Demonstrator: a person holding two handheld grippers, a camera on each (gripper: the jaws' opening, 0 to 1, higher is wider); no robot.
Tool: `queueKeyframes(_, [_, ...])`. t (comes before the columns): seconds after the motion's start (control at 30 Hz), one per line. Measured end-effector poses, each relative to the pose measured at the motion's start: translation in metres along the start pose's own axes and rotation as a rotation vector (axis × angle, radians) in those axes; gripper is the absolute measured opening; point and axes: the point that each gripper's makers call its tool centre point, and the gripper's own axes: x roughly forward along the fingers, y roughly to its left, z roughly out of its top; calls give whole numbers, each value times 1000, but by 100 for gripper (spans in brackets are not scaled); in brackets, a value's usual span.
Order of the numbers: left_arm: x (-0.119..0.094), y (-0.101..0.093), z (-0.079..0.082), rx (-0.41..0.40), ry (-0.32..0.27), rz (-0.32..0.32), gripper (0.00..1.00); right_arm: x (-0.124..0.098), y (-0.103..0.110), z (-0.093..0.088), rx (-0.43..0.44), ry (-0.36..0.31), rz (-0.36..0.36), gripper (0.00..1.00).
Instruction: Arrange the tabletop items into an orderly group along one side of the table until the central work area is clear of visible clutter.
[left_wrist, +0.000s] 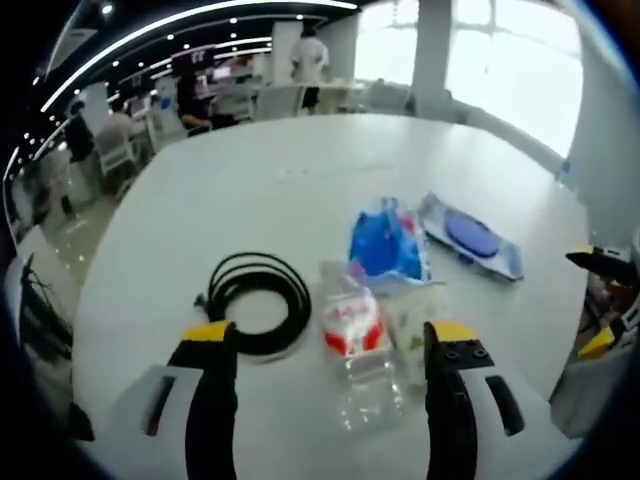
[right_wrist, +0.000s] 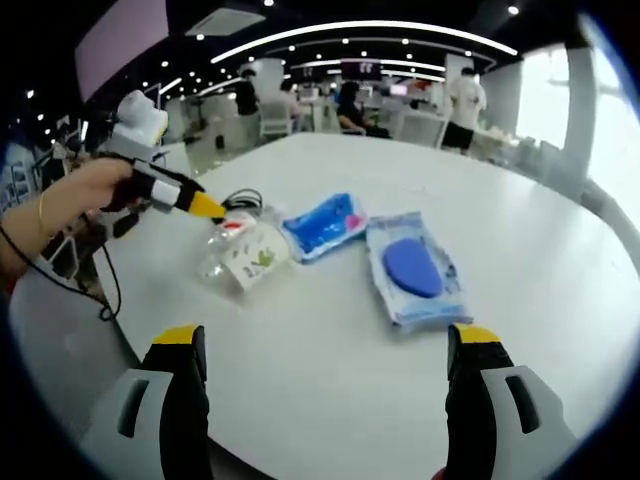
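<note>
Hovering low over the white tabletop (left_wrist: 300, 170), the left claw (left_wrist: 330, 345) is standing released, jaws wide apart and gripping nothing. A clear plastic bag with a red label (left_wrist: 355, 335) is lying between its jaw tips, a coiled black cable (left_wrist: 255, 295) just beside the left jaw, a blue packet (left_wrist: 385, 245) ahead. The right claw (right_wrist: 325, 345) is also hanging released; a clear pouch holding a blue oval (right_wrist: 415, 265) is lying just ahead of it, near its right jaw.
</note>
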Motion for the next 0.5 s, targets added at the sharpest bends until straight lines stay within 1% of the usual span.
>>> queueKeyframes(0.2, [11, -4, -1, 2, 37, -18, 71, 0, -1, -1, -2, 6, -8, 99])
queueKeyframes(0.27, [14, -5, 0, 4, 39, -24, 71, 0, -1, -1, -2, 7, -9, 99])
queueKeyframes(0.5, [26, 0, -3, 9, 97, -16, 68, 0, 1, -3, -14, 18, -7, 99])
